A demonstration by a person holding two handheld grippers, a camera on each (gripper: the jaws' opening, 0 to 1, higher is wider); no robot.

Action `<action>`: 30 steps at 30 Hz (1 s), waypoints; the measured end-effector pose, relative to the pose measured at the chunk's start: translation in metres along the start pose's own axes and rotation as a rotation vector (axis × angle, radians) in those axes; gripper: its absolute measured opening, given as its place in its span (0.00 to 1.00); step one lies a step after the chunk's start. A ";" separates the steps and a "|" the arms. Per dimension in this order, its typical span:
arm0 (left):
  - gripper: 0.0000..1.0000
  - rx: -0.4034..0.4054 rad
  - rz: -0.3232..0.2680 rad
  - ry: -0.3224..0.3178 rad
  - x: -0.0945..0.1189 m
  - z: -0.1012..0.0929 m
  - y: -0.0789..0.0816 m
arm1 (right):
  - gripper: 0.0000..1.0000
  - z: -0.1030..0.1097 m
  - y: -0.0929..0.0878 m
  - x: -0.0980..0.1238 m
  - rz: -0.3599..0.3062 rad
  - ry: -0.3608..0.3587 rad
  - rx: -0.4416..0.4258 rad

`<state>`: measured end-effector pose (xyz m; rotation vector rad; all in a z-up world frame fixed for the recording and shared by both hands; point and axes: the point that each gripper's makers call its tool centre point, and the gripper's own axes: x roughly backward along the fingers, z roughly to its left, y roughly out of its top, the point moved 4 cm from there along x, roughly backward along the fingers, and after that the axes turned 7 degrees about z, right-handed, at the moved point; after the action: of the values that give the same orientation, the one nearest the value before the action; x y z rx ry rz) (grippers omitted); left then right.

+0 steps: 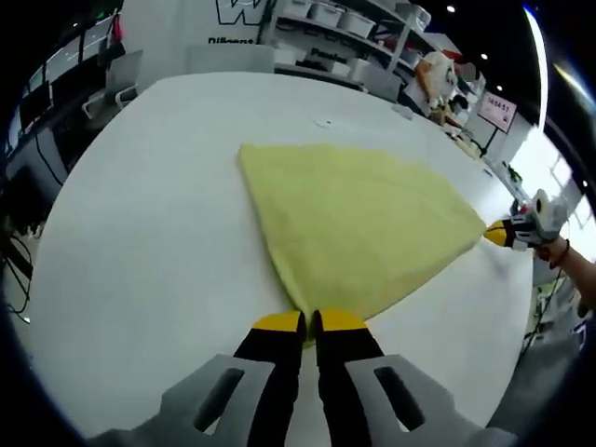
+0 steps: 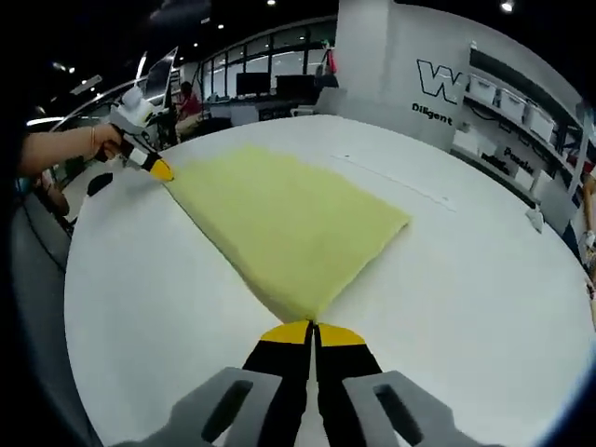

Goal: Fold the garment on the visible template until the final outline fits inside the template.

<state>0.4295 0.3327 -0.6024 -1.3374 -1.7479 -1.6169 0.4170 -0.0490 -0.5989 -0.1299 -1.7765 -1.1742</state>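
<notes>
Left tool (image 1: 309,321) pressed together, pinching the near corner of the garment (image 1: 358,223); same story on the right tool (image 2: 313,327), jaws closed on its own corner of the yellow cloth. Two adjacent corners gripped, one tool at each end of a single edge, rest of the cloth flat on the white worktop (image 1: 149,233).

Risks, as a judgement: thin pinch right at the tips, so a quick lift could pull a corner free. Uneven raising of the two ends likely to skew the fold and leave the outline crooked. Dragging instead of lifting apt to bunch the far part or slide the whole piece along the worktop.

Farther out: cloth fanning away from each tool toward its free far corners, lying smooth. No template outline clear enough to call. Shelves with bins (image 1: 326,14) beyond the worktop.
</notes>
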 end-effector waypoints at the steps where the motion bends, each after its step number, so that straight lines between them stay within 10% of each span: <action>1: 0.05 0.003 0.000 -0.001 0.000 0.000 0.000 | 0.00 0.000 -0.001 -0.001 0.003 0.001 -0.005; 30: 0.02 0.020 0.030 -0.048 0.014 -0.012 -0.027 | 0.00 0.023 -0.029 0.017 0.080 0.019 -0.047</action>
<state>0.3965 0.3307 -0.6027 -1.3973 -1.7594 -1.5590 0.3774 -0.0540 -0.6070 -0.2147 -1.7125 -1.1564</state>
